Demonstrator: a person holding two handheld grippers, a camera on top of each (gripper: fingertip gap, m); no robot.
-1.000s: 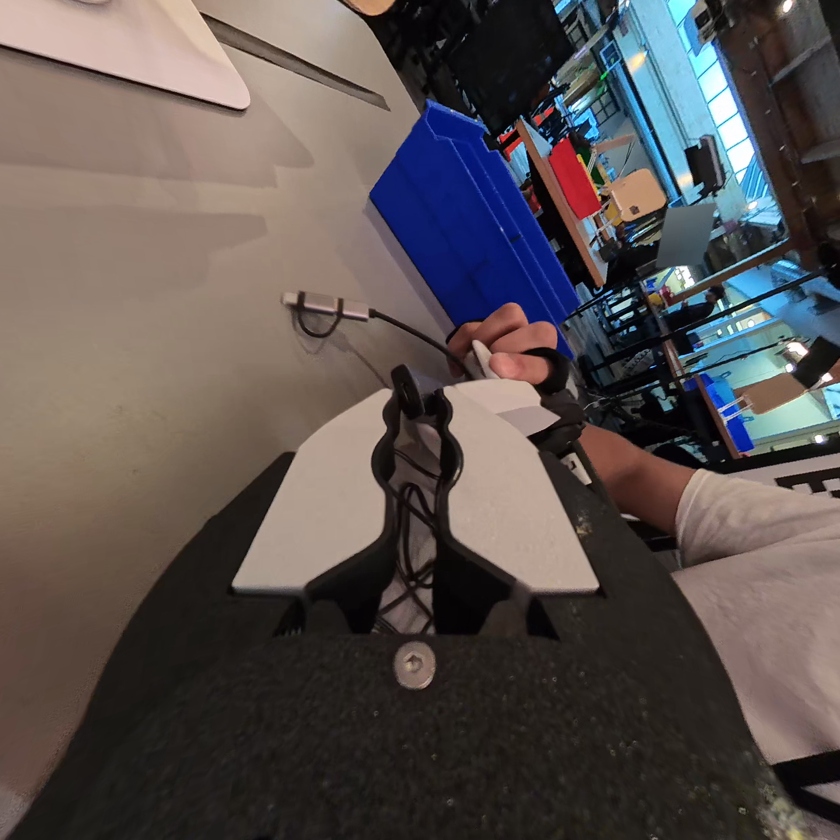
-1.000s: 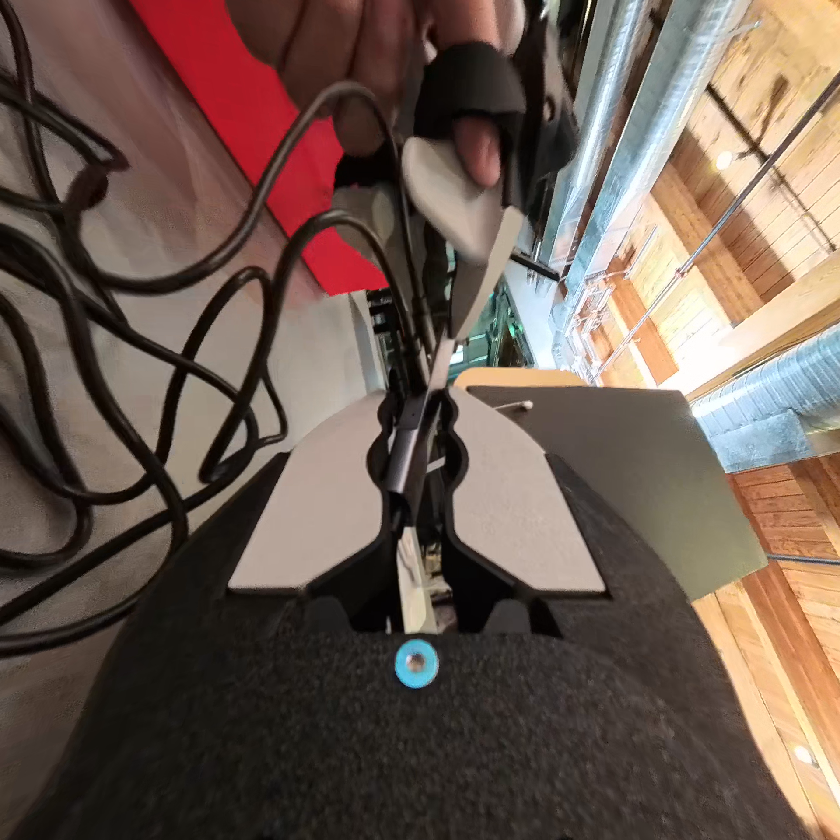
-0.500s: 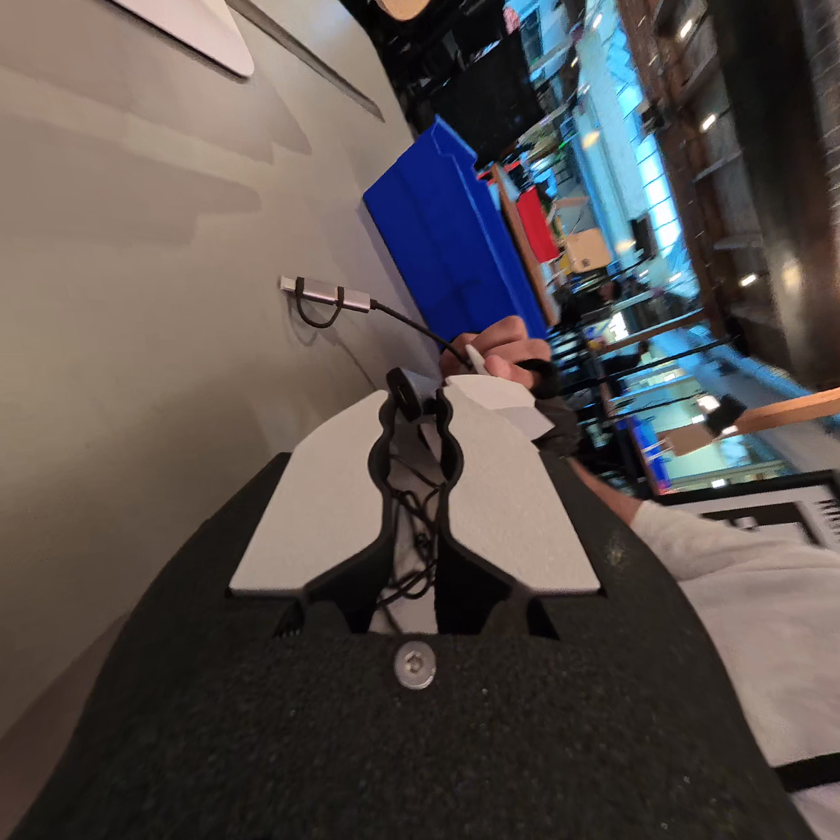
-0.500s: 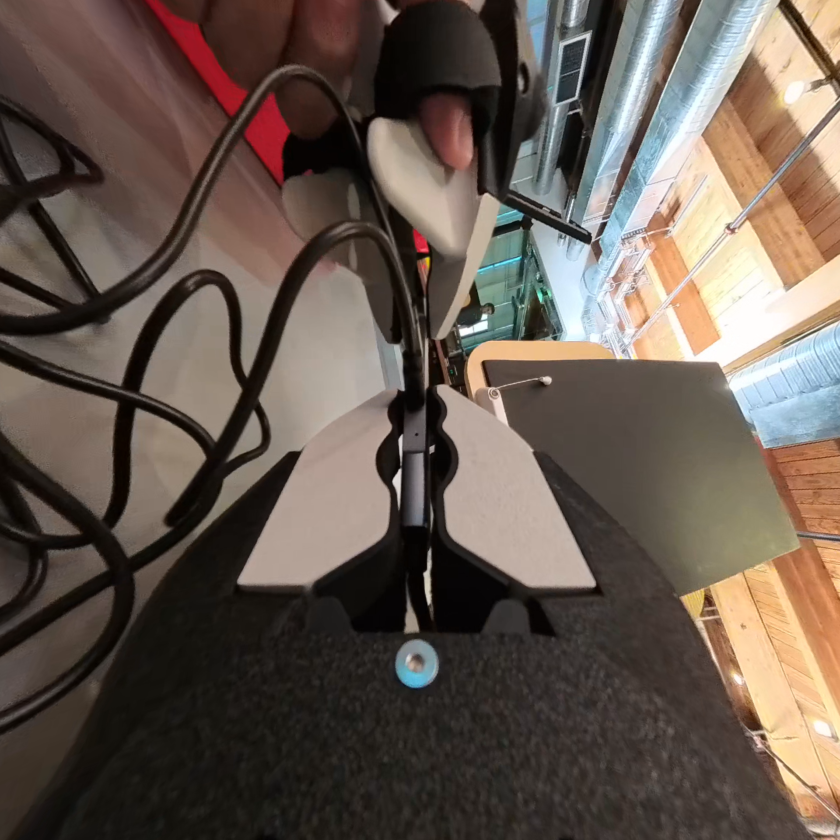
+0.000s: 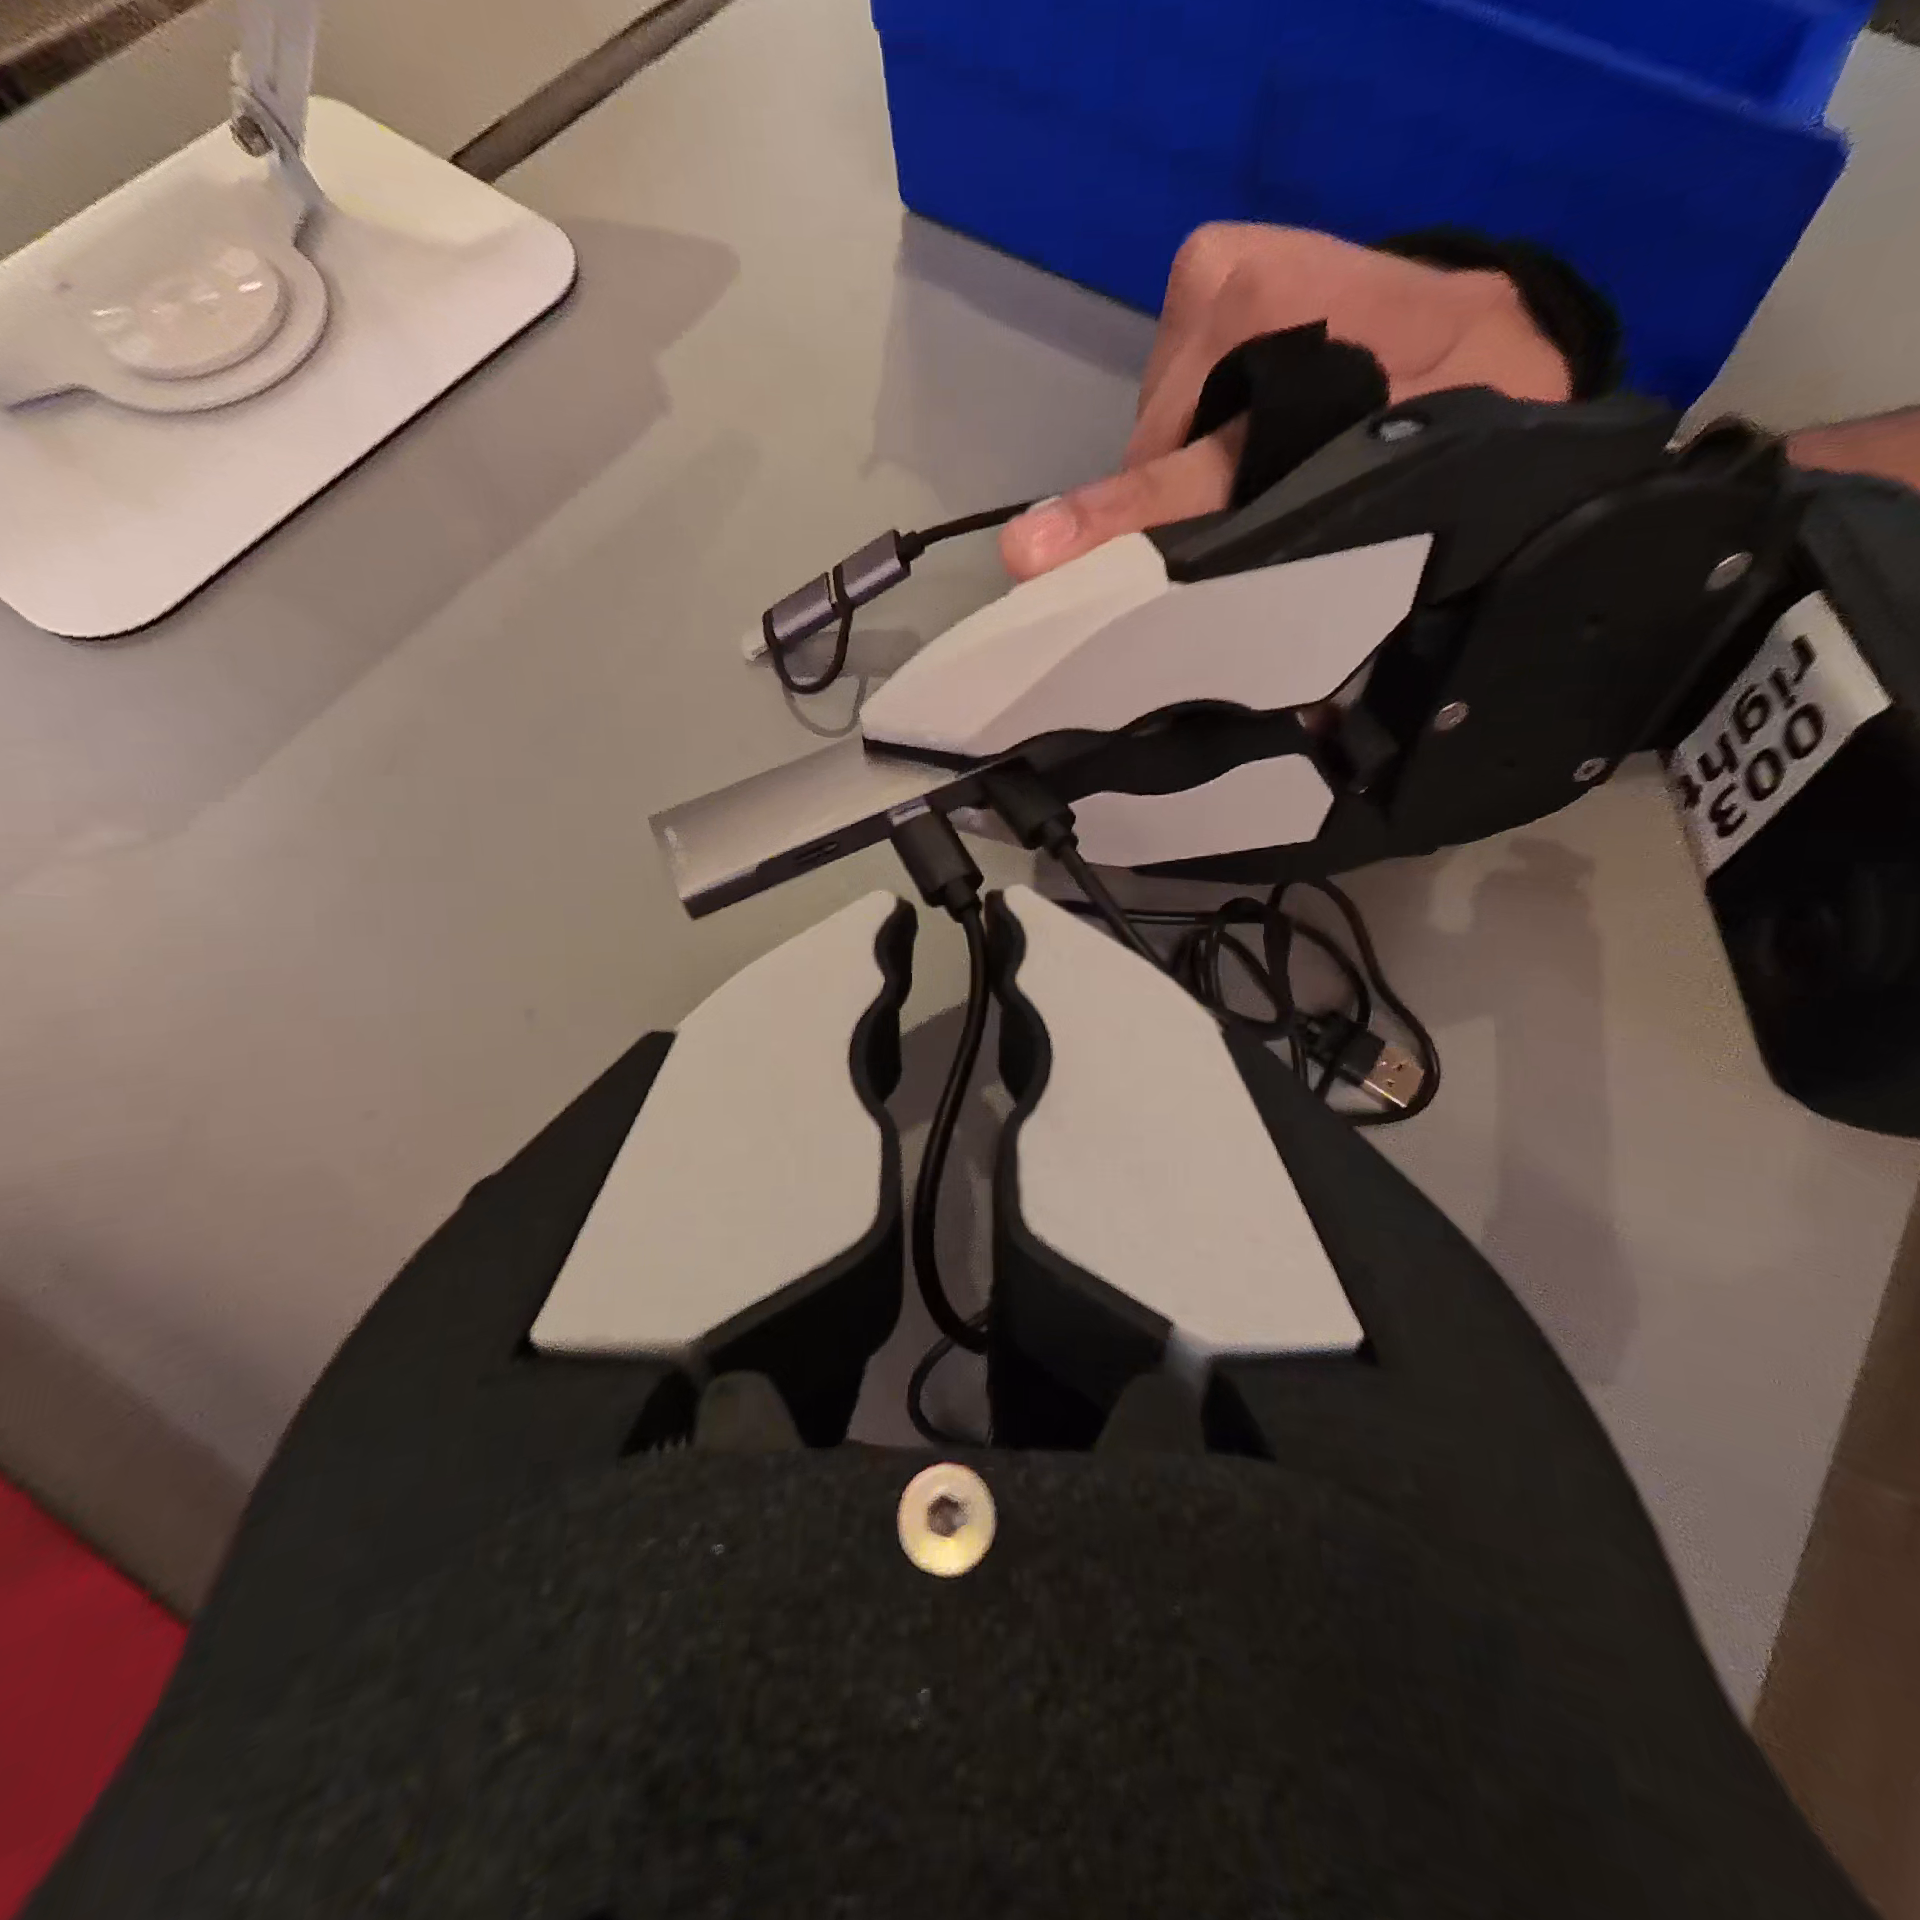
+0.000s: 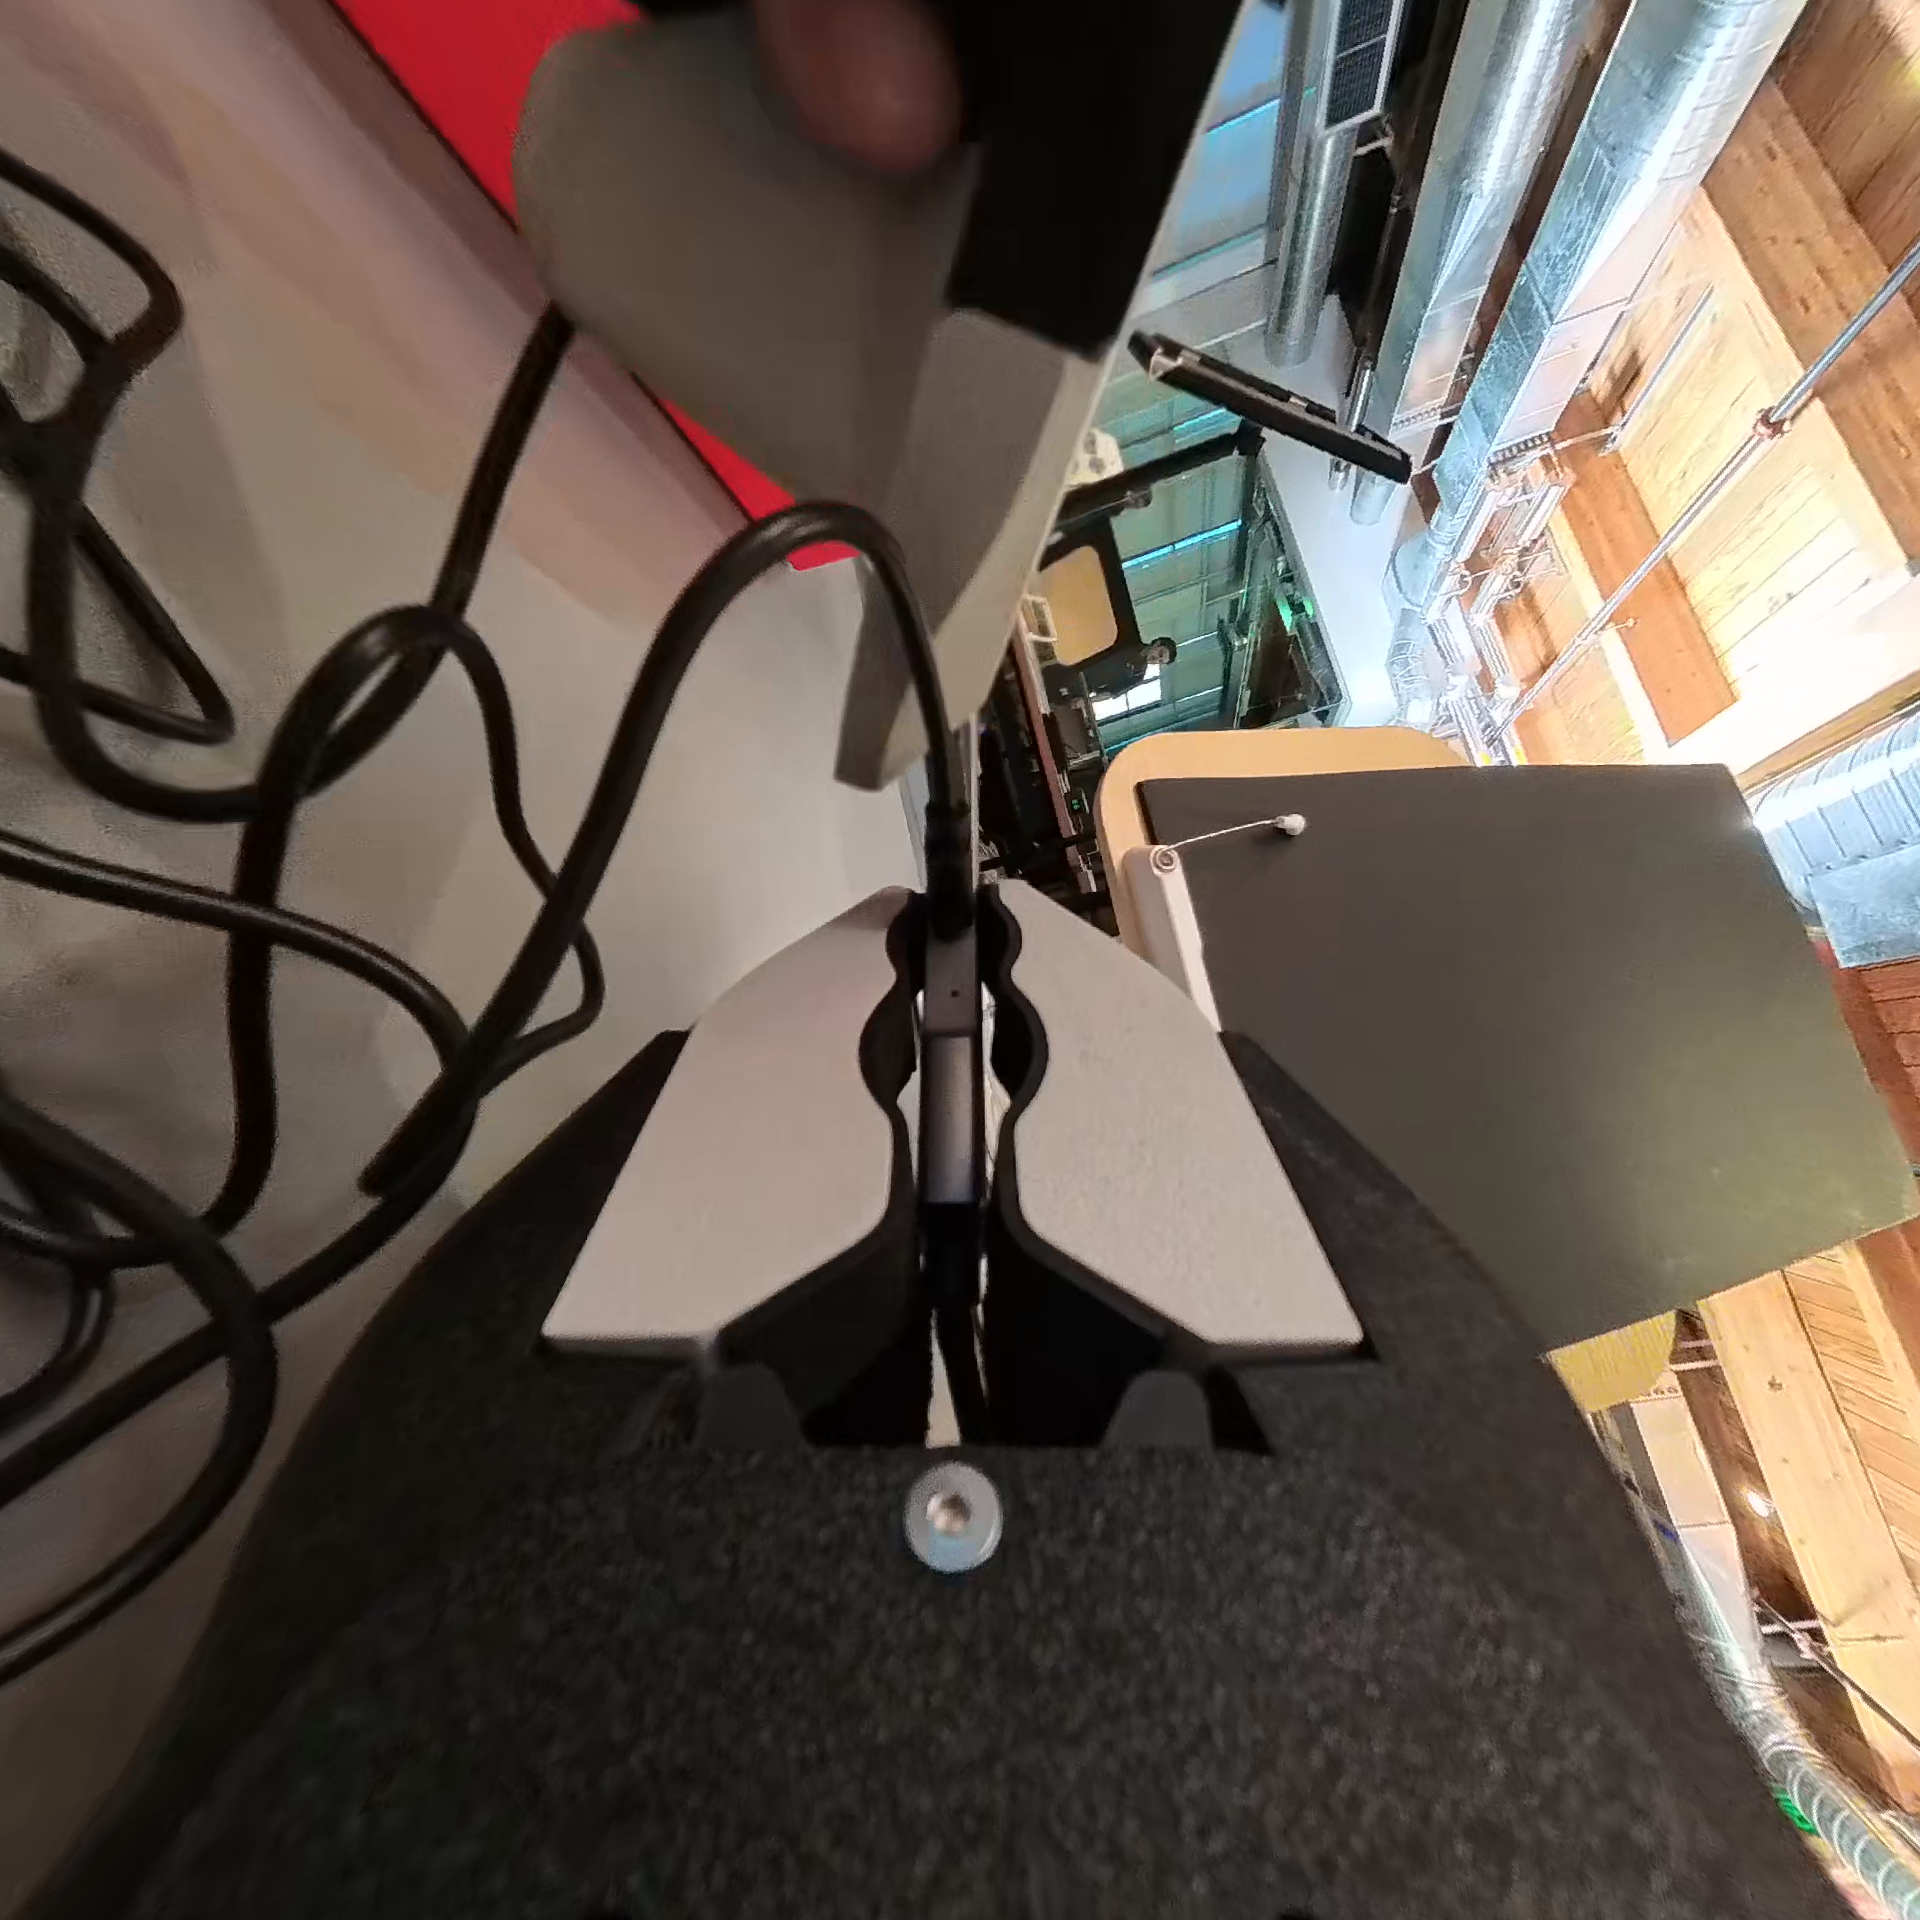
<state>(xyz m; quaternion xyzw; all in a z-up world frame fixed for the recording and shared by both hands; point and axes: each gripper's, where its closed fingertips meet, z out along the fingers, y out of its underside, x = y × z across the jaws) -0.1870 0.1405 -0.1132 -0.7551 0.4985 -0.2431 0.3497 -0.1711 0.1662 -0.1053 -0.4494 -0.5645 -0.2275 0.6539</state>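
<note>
My right gripper (image 5: pixel 940 774) is shut on a flat grey USB hub (image 5: pixel 769 831) and holds it just above the grey table (image 5: pixel 364 831). In the right wrist view the hub (image 6: pixel 951 1091) sits edge-on between my right gripper's (image 6: pixel 951 904) fingers. Two black cables are plugged into the hub's side. One plug (image 5: pixel 935 857) sits just beyond my left gripper (image 5: pixel 951 909), whose fingers stand slightly apart with that cable (image 5: pixel 951 1091) running loosely between them. The other cable ends in a coil with a USB plug (image 5: pixel 1387 1081). The hub's tail adapter (image 5: pixel 831 603) lies on the table.
A blue bin (image 5: pixel 1299 135) stands behind the right hand. A white stand base (image 5: pixel 260 395) is at the far left. A red mat (image 5: pixel 62 1704) lies at the near left edge. Loose black cable loops (image 6: pixel 208 987) lie on the table, and a dark board (image 6: pixel 1455 1039) stands beyond. The tips of both grippers are at nearly the same place.
The left wrist view has swung round onto the hub. The plug that my left gripper pinched at its tips now sits in the hub, past the fingertips. My right gripper kept its hold.
</note>
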